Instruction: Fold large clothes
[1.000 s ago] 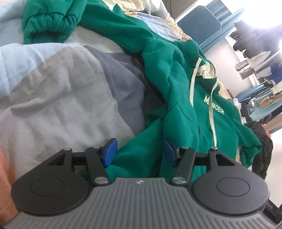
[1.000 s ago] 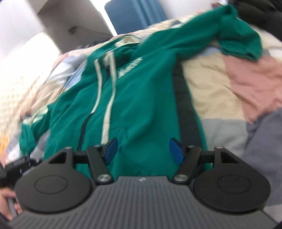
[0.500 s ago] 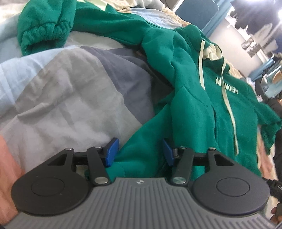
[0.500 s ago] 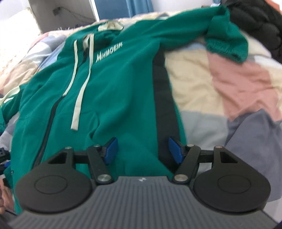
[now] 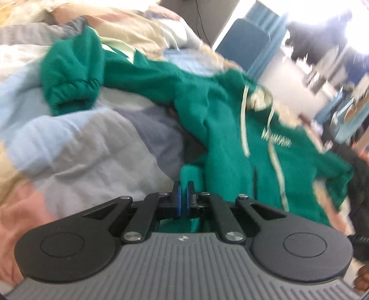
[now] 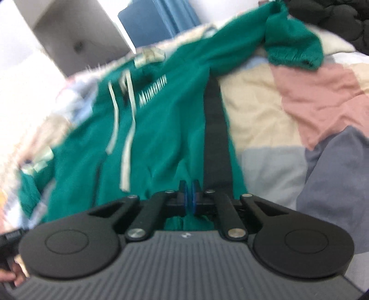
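Observation:
A green zip hoodie [image 5: 230, 138] with cream drawstrings and white chest lettering lies spread on a patchwork quilt [image 5: 80, 143]. In the left wrist view my left gripper [image 5: 183, 196] is shut on the hoodie's bottom hem at one corner, green cloth pinched between the blue pads. A cuffed sleeve [image 5: 69, 92] lies to the far left. In the right wrist view the same hoodie [image 6: 161, 120] stretches away, and my right gripper [image 6: 190, 196] is shut on the hem beside a dark side stripe [image 6: 214, 138]. The other sleeve cuff [image 6: 293, 48] lies at the far right.
The quilt [image 6: 299, 110] has cream, pink, grey and pale blue patches. A blue headboard [image 5: 253, 43] stands beyond the bed. Dark clothing [image 6: 334, 13] is piled at the far right corner. A hand [image 6: 11, 277] shows at the lower left edge.
Both grippers have gone from open around the hem to shut on it. The left gripper has risen, lifting its corner of the hoodie; both views are now blurred by motion.

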A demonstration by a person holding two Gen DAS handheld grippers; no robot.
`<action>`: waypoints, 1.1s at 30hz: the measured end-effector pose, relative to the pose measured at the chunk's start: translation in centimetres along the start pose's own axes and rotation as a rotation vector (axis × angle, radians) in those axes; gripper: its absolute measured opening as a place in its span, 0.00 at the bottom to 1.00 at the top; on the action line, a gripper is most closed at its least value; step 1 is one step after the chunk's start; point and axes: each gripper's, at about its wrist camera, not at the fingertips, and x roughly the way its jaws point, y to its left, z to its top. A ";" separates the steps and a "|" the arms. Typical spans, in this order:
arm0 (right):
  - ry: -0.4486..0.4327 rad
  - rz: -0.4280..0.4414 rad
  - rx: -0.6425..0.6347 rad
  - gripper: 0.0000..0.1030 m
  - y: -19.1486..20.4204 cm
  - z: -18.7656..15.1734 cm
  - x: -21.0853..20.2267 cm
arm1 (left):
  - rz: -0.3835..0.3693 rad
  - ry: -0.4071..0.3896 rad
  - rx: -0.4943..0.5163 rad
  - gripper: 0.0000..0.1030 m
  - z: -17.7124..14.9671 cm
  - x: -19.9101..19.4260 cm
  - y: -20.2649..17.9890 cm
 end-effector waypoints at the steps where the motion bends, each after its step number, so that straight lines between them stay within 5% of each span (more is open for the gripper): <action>1: -0.025 0.014 0.020 0.06 -0.3 0.2 -0.7 | -0.007 -0.006 -0.017 0.04 0.2 -1.0 0.2; 6: -0.046 0.014 0.068 0.06 -1.1 0.1 -2.6 | 0.029 0.014 -0.023 0.04 0.5 -4.8 0.1; 14: 0.048 -0.138 0.069 0.06 -1.4 0.0 -1.3 | 0.150 0.113 -0.009 0.04 -0.6 -5.0 1.7; 22: 0.026 -0.143 0.012 0.09 -0.8 -0.3 -2.1 | 0.108 0.092 -0.037 0.05 -0.5 -5.4 2.1; 25: 0.023 -0.146 0.001 0.11 -0.7 -0.1 -2.2 | 0.118 0.067 -0.019 0.17 0.0 -5.9 1.6; 28: 0.003 -0.148 0.002 0.32 -0.5 0.0 -2.3 | 0.078 0.044 -0.026 0.43 0.6 -6.6 1.1; 29: -0.010 -0.141 0.003 0.44 -0.5 0.0 -2.4 | 0.075 0.032 -0.016 0.44 0.8 -6.7 0.8; 33: -0.050 -0.133 -0.048 0.45 0.3 0.0 -2.7 | 0.052 0.019 0.038 0.48 1.6 -5.9 -0.7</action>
